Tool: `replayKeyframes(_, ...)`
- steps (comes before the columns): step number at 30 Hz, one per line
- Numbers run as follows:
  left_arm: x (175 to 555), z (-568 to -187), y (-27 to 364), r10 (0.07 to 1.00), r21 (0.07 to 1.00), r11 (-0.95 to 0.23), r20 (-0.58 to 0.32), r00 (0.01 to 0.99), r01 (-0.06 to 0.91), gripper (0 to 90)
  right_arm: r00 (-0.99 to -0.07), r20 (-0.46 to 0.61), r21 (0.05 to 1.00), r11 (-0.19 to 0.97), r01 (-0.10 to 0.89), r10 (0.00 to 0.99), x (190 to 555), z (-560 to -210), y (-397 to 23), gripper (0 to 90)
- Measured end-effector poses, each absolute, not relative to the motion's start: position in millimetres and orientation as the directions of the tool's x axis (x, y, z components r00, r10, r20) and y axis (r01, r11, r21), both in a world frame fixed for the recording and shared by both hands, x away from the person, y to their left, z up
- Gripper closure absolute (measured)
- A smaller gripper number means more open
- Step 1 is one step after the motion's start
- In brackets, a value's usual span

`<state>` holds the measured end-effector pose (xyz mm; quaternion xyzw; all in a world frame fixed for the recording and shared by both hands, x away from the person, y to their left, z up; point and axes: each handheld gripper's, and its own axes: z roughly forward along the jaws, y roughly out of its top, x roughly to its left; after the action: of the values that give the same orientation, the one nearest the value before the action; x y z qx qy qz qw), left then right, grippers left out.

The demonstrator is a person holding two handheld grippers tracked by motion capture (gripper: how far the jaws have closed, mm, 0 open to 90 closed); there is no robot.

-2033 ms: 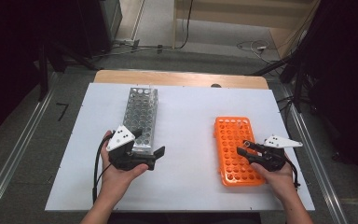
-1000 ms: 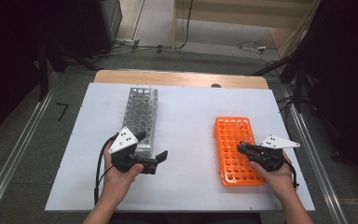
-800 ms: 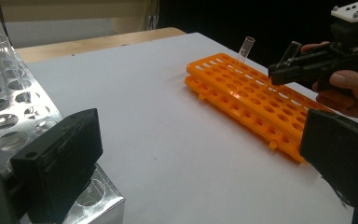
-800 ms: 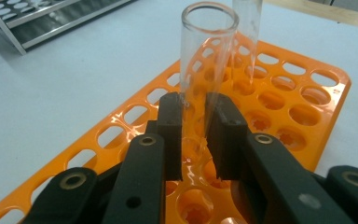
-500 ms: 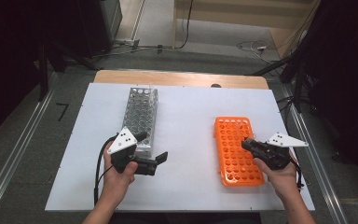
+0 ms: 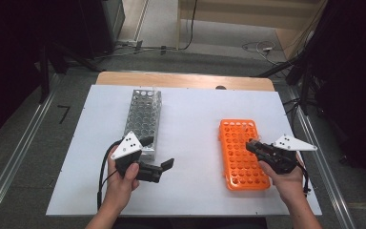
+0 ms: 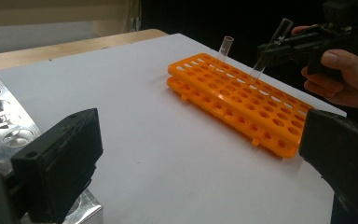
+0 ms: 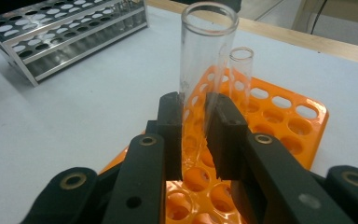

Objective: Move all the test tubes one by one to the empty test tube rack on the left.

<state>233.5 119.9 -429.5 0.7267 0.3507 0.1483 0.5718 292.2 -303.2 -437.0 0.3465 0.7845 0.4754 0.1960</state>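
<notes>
Item: clear glass test tube (image 8: 204,79), open mouth upward, clamped between the two black jaws of the right gripper (image 8: 193,135). The jaws were closed tight on the tube's wall, one pad on either side. In the left gripper view the tube (image 7: 266,55) leaned at a tilt, its rounded bottom just above the holes of the orange rack (image 7: 242,100), near that rack's far half; whether the tip was still inside a hole could not be told.

Second clear test tube (image 7: 223,49): stood in a hole of the orange rack, near its far end, just beyond the held one and apart from it.

Orange rack (image 6: 240,152): flat plastic grid of round holes, lying on the right half of the white table top (image 6: 190,119).

Right gripper (image 6: 257,148): held in a hand over the near right part of the orange rack.

Left gripper (image 6: 159,155): held in the other hand, jaws spread wide with nothing between them, at the near end of the metal rack (image 6: 143,117).

Metal rack: silver, perforated, on the left half of the table, well apart from the orange one.
</notes>
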Motion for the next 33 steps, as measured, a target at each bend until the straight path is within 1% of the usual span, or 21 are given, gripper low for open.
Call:
replayKeyframes(4,234,-430,119,0.661,0.934,-0.104,-0.192,0.725,0.343,0.0,-0.696,0.026,0.884,0.309,0.351,0.718,290,-435,-297,74.0)
replayKeyframes(11,231,-427,116,0.673,0.936,-0.116,-0.171,0.719,0.331,0.0,-0.719,0.034,0.881,0.319,0.349,0.694,285,-433,-282,74.0)
replayKeyframes(25,228,-423,107,0.662,0.937,-0.119,-0.171,0.730,0.327,0.6,-0.780,0.056,0.881,0.337,0.333,0.624,273,-431,-253,74.0)
replayKeyframes(29,226,-421,102,0.685,0.937,-0.128,-0.153,0.712,0.325,5.1,-0.792,0.057,0.877,0.350,0.331,0.608,270,-432,-244,74.0)
replayKeyframes(33,226,-421,98,0.686,0.932,-0.122,-0.169,0.708,0.340,8.1,-0.802,0.056,0.874,0.360,0.327,0.594,267,-433,-237,74.0)
